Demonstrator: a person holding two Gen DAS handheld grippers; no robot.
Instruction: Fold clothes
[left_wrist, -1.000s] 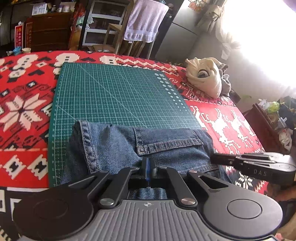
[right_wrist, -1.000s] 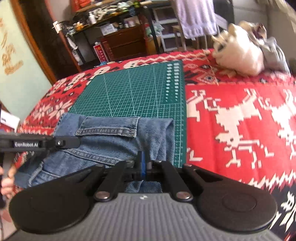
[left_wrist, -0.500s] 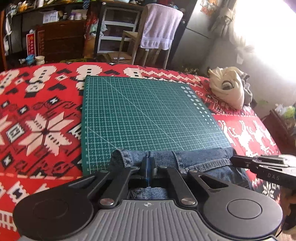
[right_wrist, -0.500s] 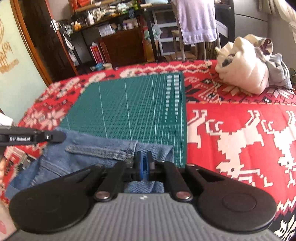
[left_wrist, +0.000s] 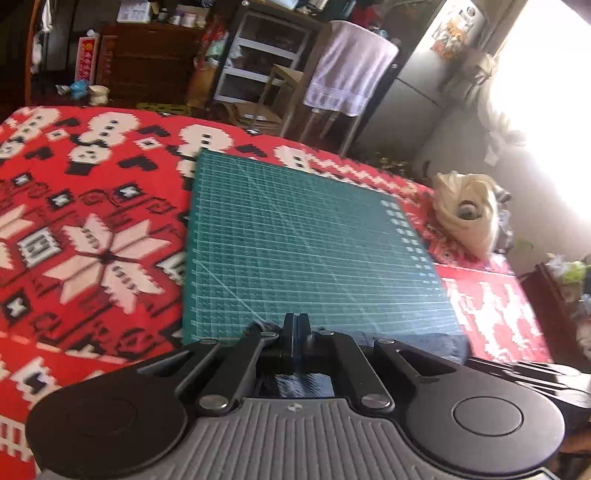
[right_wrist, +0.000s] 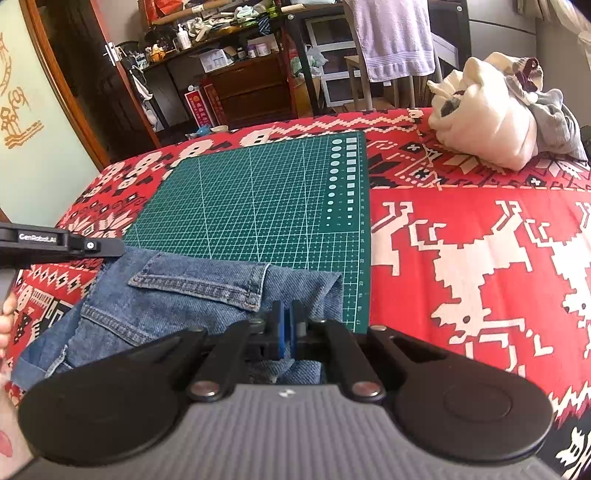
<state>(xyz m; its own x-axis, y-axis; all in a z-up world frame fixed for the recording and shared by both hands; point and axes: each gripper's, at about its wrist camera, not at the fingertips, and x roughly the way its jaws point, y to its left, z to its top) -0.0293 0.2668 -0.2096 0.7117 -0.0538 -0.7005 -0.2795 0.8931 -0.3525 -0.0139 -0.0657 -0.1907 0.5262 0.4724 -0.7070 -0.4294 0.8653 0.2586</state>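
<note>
Jeans (right_wrist: 192, 295) clamped in both jaws | green mat (right_wrist: 258, 199) | red blanket (right_wrist: 480, 229)

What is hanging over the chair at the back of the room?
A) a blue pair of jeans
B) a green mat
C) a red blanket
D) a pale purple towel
D: a pale purple towel is draped over the chair behind the bed, while the denim garment lies on the green cutting mat and the red blanket covers the bed.
</note>
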